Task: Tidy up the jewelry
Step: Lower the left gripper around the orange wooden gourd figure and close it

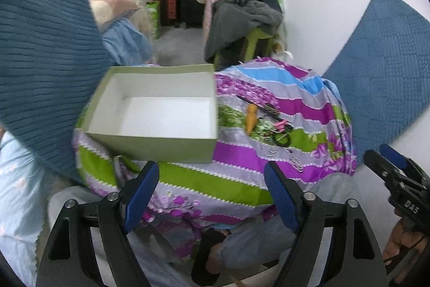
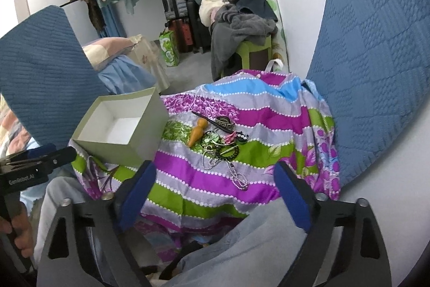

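In the left wrist view, the left gripper (image 1: 209, 195) stands with its blue pads wide apart and nothing between them, above the near edge of the striped cloth (image 1: 236, 160) that covers a raised surface. The green box (image 1: 150, 144) sits at the left edge of this cloth, open at the top, and its white inside is empty. The jewelry pile (image 1: 274, 131) lies on the cloth to the right of the box, near it but not touching it; beside the pile is an orange wooden piece (image 1: 251, 119), and a bead chain (image 1: 295, 163) trails toward the near edge. At the right border the right gripper (image 1: 389, 160) comes into the picture, but its jaws cannot be judged from here.

In the right wrist view, the right gripper (image 2: 215, 195) also has its pads apart and holds nothing. It points over the near edge of the cloth (image 2: 188, 168), and the pile (image 2: 223, 144) is ahead of it, around the middle of the cloth. The chain (image 2: 236, 174) is the piece nearest to the pads. The box (image 2: 121, 131) is at the left corner, slightly tilted. The left gripper's body shows at the left border.

I judge that the task is at its beginning: no piece is in the box yet, and both grippers are only approaching. The next move probably calls for the right gripper to go down to one single piece, likely the chain or the wooden piece, and to close on it without catching the loose cloth or pulling the tangled pieces together.
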